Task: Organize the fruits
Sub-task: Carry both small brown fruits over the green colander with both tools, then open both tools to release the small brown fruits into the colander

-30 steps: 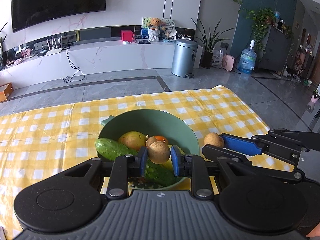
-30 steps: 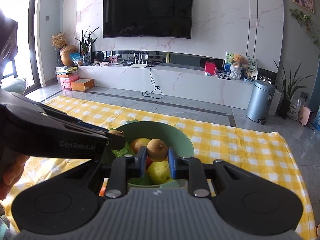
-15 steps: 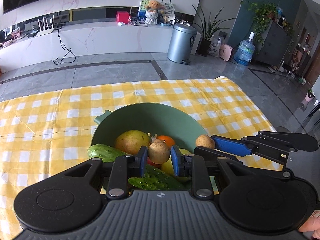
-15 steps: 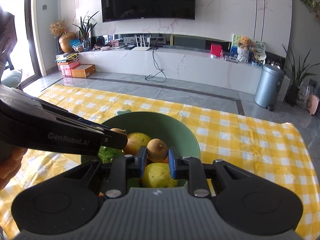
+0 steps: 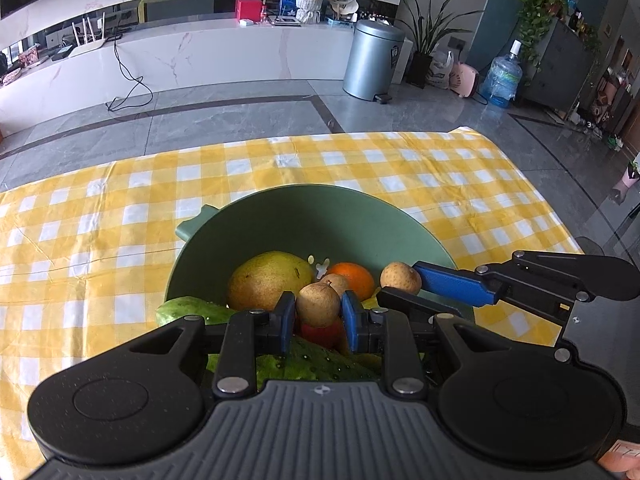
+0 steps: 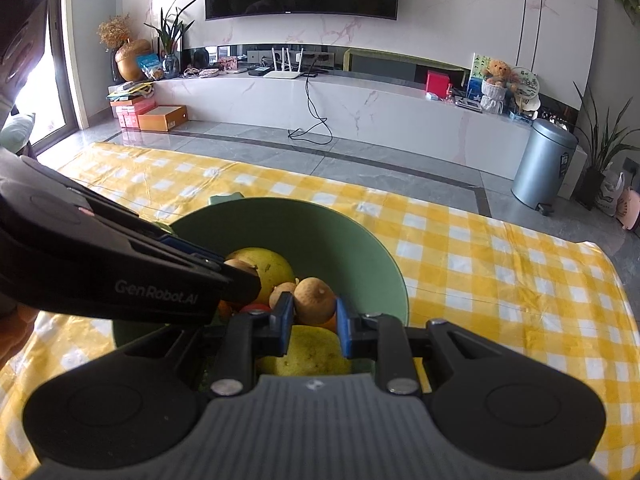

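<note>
two small brown fruits are not yet dropped: the left gripper point(image 5: 319, 312) clamps one point(image 5: 318, 305) and the right gripper point(image 6: 313, 312) clamps another point(image 6: 315, 301), both over the green bowl point(image 5: 360, 216) at its 6 o'clock side. most fruit already lies inside; the cloth point(image 5: 100, 240) shows none.

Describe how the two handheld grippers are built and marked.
The left gripper and the right gripper match: black plastic linkage arms with silver rivets, two round black discs, a ribbed grey front plate, blue finger pads. The left gripper's side carries grey "GenRobot.AI" lettering. No cables or sleeves show.
</note>
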Demonstrator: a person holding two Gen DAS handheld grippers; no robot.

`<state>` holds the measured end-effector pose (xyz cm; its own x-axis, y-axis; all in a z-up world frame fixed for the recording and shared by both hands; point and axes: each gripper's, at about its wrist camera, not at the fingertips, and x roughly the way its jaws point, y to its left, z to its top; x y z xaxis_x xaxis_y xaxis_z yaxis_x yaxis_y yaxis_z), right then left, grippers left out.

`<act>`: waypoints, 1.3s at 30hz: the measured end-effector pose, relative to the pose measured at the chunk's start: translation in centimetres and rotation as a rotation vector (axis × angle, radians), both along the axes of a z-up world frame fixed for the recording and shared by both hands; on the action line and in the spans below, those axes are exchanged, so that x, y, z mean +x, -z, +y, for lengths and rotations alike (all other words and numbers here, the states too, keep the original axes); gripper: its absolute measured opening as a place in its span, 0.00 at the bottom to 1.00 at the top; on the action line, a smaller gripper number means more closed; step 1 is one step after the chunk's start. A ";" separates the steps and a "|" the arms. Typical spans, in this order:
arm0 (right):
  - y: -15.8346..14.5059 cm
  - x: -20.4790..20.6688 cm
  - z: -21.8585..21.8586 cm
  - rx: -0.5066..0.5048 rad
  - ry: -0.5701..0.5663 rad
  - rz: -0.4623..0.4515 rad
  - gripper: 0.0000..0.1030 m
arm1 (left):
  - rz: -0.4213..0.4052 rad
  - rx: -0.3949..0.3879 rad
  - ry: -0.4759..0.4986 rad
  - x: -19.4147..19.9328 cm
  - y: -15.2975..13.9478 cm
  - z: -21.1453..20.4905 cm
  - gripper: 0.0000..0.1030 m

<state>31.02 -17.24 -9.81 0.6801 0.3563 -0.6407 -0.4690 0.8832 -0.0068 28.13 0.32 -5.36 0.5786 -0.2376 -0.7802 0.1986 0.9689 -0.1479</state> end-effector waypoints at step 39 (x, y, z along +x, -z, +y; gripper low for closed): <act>-3.9 -4.3 -0.4 0.008 0.031 -0.082 0.56 | -0.197 0.027 -0.014 -5.3 -6.2 -0.8 0.49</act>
